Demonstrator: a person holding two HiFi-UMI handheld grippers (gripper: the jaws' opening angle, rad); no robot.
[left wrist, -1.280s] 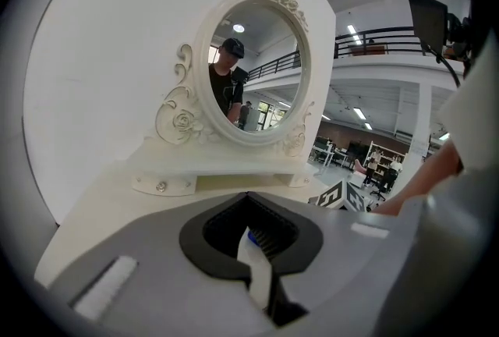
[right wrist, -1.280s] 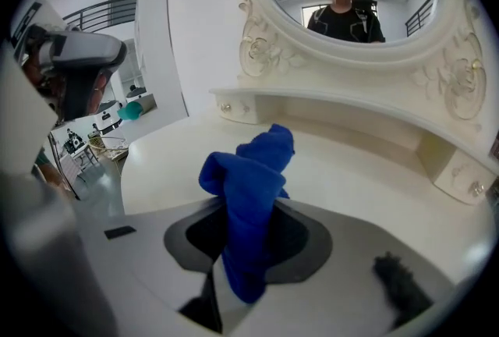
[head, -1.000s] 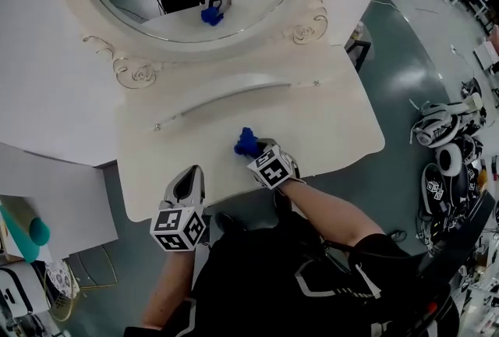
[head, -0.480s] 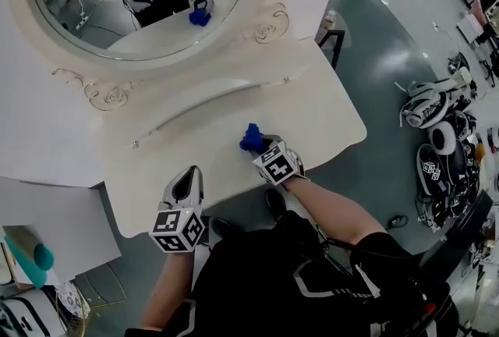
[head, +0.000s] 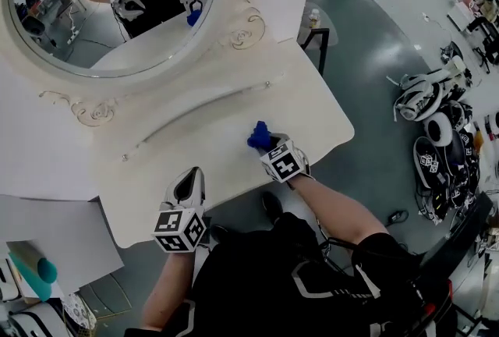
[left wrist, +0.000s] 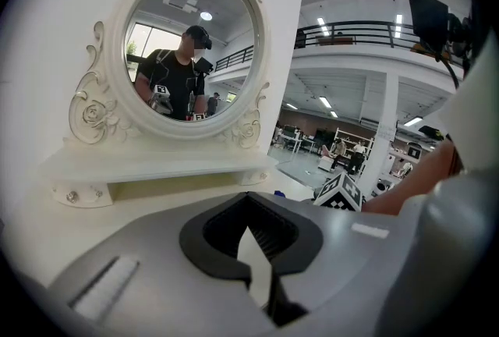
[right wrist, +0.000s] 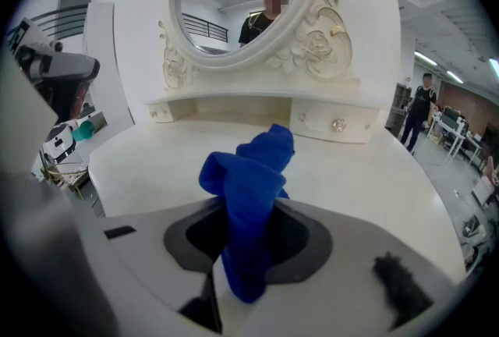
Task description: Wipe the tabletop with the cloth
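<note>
Grey-green floor surrounded a cream bench backed by an oval mirror in a carved frame. Over the front right part of the bench, the right gripper was clamped on a blue cloth. In the right gripper view, the cloth ran up between the closed jaws and bunched above them, over the benchtop. I could not tell from the head view whether the bunched end touched the surface or hung just above it. The left gripper was at the bench's front edge, to the left of the cloth and apart from it. Its jaws were together, with nothing between them. The mirror reflected the 2 grippers and the cloth. White and black gear lay on the floor at the right.
</note>
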